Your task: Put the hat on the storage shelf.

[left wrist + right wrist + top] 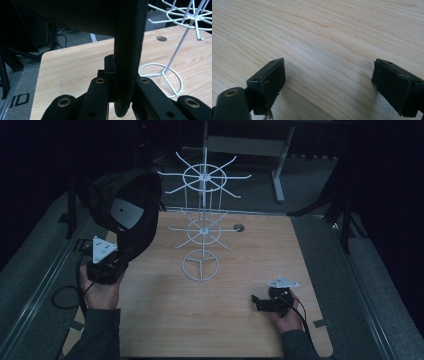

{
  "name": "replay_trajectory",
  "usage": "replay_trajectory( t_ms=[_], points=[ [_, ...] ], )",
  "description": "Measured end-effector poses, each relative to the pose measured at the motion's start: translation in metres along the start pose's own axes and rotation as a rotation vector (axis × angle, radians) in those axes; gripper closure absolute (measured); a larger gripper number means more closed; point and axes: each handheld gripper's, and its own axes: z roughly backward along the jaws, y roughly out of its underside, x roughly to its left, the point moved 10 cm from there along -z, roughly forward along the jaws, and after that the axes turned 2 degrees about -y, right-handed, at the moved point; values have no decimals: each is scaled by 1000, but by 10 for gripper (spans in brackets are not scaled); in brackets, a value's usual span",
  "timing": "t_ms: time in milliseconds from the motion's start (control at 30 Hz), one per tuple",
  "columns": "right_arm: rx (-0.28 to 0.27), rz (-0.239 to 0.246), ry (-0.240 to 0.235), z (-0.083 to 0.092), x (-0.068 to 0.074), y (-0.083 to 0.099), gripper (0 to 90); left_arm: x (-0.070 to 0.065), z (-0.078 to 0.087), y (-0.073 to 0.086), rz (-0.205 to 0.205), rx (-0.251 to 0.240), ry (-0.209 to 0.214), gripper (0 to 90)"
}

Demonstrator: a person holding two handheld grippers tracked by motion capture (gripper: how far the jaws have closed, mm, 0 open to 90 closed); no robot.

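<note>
A black cap (131, 202) with a pale grey patch hangs above the table's left edge. My left gripper (120, 256) is shut on its brim (127, 50), which stands upright between the jaws of the left gripper (123, 75). A white wire rack (202, 220) with two tiers of hooks stands on a ring base mid-table, to the right of the cap, and its hooks carry nothing. The rack (185, 32) also shows at the right of the left gripper view. My right gripper (257, 302) sits low over the front right of the table, open, with bare wood between the jaws of the right gripper (329, 75).
The wooden table (245, 265) has a round cable hole (239, 227) behind the rack. A grey frame leg (279, 175) stands beyond the far edge. Dark floor and metal rails flank both sides.
</note>
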Motion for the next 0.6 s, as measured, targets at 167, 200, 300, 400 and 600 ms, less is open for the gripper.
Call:
replay_trajectory(
  t_ms=[167,200,300,400,600],
  points=[
    [0,0,0,0,0,0,115,-4,1,-3,-12,-14,-12,867],
    [0,0,0,0,0,0,115,-4,1,-4,-13,-16,-13,867],
    [0,0,0,0,0,0,115,-5,2,-4,-15,-22,-20,867],
    [0,0,0,0,0,0,115,-5,2,-5,-15,-26,-19,866],
    [0,0,0,0,0,0,115,-7,2,-6,-21,-31,-21,866]
  ],
)
